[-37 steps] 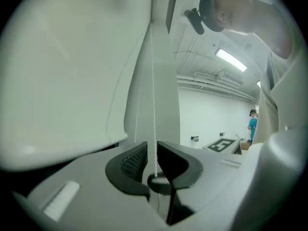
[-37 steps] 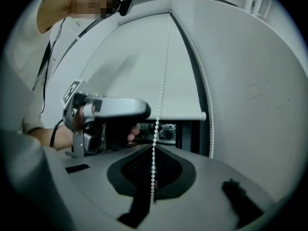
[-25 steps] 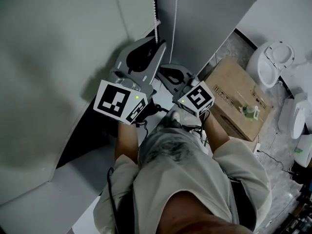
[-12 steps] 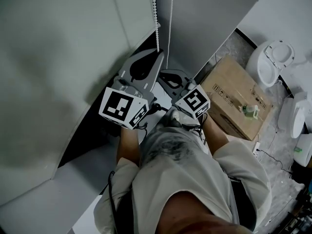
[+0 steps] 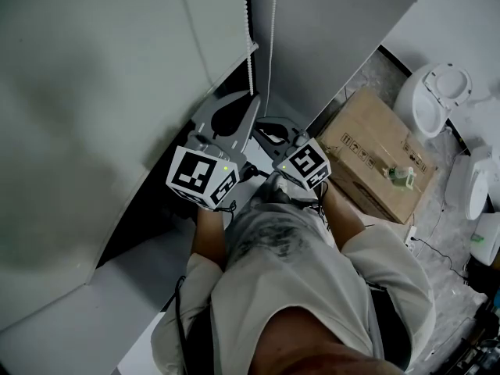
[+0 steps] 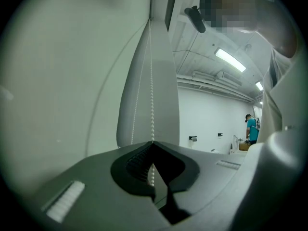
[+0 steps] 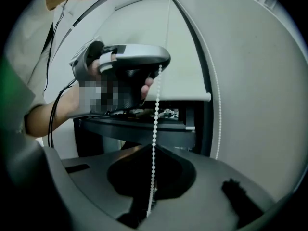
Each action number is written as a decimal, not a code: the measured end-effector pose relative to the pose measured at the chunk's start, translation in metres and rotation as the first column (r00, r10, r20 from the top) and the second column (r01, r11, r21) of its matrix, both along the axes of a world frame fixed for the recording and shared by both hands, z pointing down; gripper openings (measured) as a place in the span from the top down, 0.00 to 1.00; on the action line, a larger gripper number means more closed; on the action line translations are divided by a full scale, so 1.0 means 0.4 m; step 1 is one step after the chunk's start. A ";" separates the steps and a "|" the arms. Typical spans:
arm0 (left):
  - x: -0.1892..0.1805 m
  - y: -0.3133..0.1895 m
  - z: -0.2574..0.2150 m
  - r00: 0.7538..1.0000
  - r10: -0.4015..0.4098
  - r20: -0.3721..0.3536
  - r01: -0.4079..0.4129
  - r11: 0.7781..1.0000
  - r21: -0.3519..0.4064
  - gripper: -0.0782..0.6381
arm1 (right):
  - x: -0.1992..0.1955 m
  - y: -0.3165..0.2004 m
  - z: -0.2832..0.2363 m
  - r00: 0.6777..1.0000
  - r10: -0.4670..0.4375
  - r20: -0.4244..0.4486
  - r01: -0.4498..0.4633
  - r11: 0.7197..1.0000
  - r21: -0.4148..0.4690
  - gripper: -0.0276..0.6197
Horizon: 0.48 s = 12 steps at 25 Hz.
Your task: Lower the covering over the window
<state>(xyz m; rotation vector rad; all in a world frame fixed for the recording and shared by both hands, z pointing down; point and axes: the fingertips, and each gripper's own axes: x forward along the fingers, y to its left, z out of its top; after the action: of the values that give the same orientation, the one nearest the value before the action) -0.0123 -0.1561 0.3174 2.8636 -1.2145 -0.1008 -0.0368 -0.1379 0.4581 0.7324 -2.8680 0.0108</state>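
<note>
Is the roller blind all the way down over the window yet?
Only partly down. In the right gripper view the bottom bar of the blind hangs above a dark, uncovered strip of window.

Chain (image 5: 250, 65) in left gripper (image 5: 249, 102), box (image 5: 379, 158) right, seemingly lower

The blind (image 7: 178, 57) is smooth matt cloth; its cord (image 6: 152, 81) is glossy white plastic beads. The left gripper (image 6: 153, 143) and right gripper (image 7: 155, 146) are matt grey plastic. The box (image 5: 375, 162) is brown cardboard.
</note>
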 end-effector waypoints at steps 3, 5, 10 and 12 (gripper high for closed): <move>-0.001 0.004 0.022 1.000 -0.003 0.000 0.003 1.000 -0.013 0.88 | -0.001 0.004 0.022 1.000 -0.001 -0.009 0.001 1.000 -0.012 0.92; -0.003 0.006 0.032 1.000 -0.008 0.001 0.008 1.000 -0.023 0.88 | -0.003 0.006 0.032 1.000 -0.004 -0.017 0.004 1.000 -0.019 0.92; -0.001 0.013 0.068 1.000 -0.015 0.015 0.015 0.999 -0.050 0.88 | -0.003 0.012 0.067 0.999 -0.006 -0.043 0.005 0.999 -0.039 0.92; -0.002 0.017 0.087 1.000 -0.017 0.025 0.018 0.998 -0.063 0.88 | -0.005 0.017 0.085 0.998 -0.008 -0.055 0.005 0.999 -0.050 0.92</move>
<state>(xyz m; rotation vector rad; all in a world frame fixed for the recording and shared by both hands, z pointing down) -0.0129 -0.1491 0.3520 2.8082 -1.2242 -0.0274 -0.0390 -0.1312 0.4920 0.7027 -2.8071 0.0607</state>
